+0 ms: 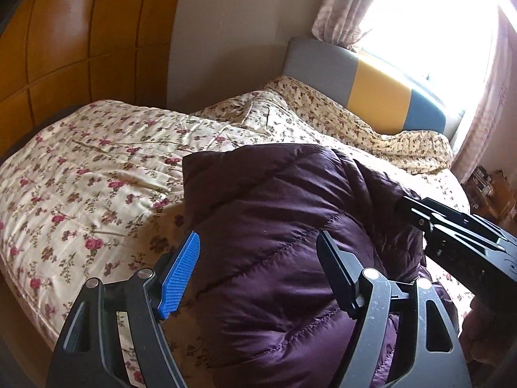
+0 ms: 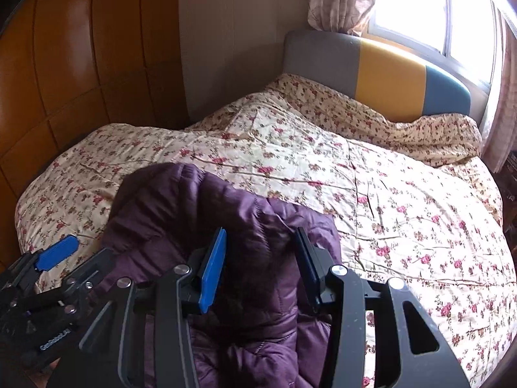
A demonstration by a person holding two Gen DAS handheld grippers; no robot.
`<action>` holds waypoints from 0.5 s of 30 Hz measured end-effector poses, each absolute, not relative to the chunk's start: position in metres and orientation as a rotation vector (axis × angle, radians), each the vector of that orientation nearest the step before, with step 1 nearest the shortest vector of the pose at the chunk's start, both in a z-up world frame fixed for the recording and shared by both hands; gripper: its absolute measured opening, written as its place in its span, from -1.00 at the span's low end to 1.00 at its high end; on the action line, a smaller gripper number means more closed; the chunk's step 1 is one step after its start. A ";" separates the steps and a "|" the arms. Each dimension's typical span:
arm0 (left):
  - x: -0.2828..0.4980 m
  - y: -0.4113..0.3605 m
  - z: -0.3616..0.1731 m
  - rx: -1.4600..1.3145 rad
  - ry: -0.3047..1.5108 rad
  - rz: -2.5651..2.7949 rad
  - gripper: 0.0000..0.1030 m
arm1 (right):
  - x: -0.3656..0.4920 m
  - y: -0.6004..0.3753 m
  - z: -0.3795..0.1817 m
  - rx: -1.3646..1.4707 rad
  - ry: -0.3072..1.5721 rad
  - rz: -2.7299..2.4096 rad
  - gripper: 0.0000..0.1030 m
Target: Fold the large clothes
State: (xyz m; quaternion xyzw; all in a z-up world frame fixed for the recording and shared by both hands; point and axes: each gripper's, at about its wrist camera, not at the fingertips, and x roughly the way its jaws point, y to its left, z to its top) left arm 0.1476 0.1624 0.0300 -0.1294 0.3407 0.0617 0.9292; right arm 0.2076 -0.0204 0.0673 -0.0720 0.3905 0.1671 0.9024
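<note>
The purple jacket (image 1: 284,242) lies bunched on the floral quilt (image 1: 97,168) directly under both tongs, the left gripper (image 1: 258,274) and right gripper (image 2: 258,268) hovering with jaws apart around nothing, so a fold looks mid-way, and next each should pinch an edge.

Glossy quilted purple jacket (image 1: 274,226) lies on smooth floral cloth quilt (image 2: 323,168), beside glossy wood panelling (image 1: 80,32).
</note>
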 end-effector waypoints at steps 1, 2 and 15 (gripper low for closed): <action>0.148 0.161 0.029 -0.260 0.699 0.125 0.44 | 0.209 -0.021 0.066 -0.148 0.813 0.344 -0.17; 0.149 0.160 0.029 -0.257 0.699 0.123 0.44 | 0.210 -0.023 0.064 -0.145 0.818 0.341 -0.17; 0.157 0.142 0.026 -0.200 0.706 0.099 0.44 | 0.221 -0.028 0.048 -0.132 0.859 0.329 -0.14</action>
